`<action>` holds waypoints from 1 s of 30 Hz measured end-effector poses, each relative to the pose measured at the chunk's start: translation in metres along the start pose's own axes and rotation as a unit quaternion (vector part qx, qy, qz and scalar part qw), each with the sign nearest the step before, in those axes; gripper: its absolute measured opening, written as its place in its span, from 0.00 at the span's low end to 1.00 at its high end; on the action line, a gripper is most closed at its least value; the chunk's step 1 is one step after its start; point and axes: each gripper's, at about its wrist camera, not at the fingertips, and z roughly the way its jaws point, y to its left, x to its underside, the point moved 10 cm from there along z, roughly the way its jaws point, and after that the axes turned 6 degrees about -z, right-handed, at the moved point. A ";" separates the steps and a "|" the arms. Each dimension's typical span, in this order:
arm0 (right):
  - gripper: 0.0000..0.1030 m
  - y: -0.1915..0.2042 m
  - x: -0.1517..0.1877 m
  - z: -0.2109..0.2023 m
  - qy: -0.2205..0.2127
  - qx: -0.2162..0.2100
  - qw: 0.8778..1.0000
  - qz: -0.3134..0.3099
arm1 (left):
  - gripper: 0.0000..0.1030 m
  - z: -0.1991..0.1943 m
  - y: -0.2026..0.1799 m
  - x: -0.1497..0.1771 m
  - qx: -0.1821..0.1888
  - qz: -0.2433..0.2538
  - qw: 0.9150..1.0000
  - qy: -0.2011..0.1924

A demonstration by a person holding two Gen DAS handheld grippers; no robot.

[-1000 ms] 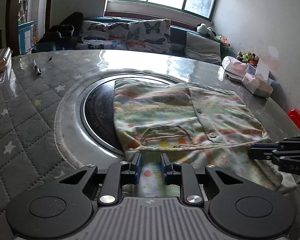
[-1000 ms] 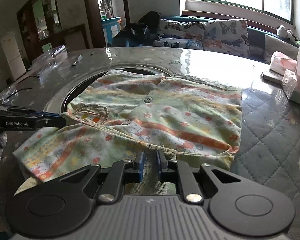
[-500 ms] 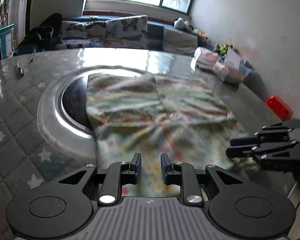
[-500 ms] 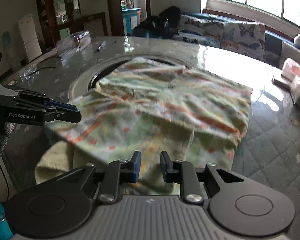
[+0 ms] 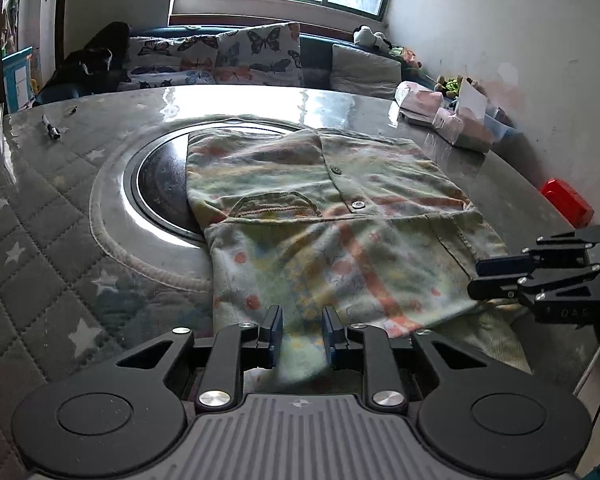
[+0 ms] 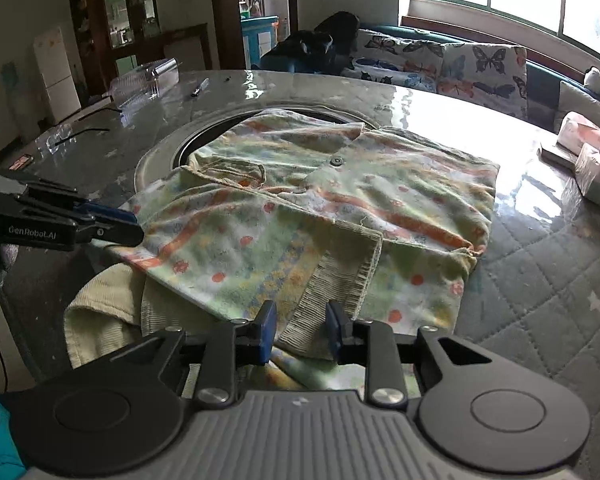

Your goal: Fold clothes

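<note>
Shirt (image 5: 320, 216) – pale green, orange stripes; cushions (image 5: 256, 54) – butterfly print.

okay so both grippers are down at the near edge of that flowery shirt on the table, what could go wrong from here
The near part of the shirt hangs over the table edge; with the jaws of the left gripper and right gripper apart, it could slide off. The fold already looks rumpled on the ribbed cuff, so creases may set.

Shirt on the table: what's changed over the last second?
Both claws, left and right, opened wider; the shirt hem they held folded over now lies looser toward the near table edge, between their fingers. Collar end, buttons and pocket stayed put.
</note>
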 end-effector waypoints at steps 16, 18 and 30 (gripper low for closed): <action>0.26 -0.005 0.003 -0.007 -0.010 0.007 1.000 0.006 | 0.40 -0.021 -0.017 -0.008 0.022 -0.011 1.000 0.001; 0.28 -0.007 0.000 -0.010 -0.014 0.008 1.000 0.008 | 0.44 -0.025 -0.025 -0.009 0.037 -0.011 0.999 0.005; 0.38 -0.010 0.006 -0.031 -0.013 0.030 0.999 -0.032 | 0.48 -0.020 -0.057 0.019 0.076 -0.001 0.994 0.082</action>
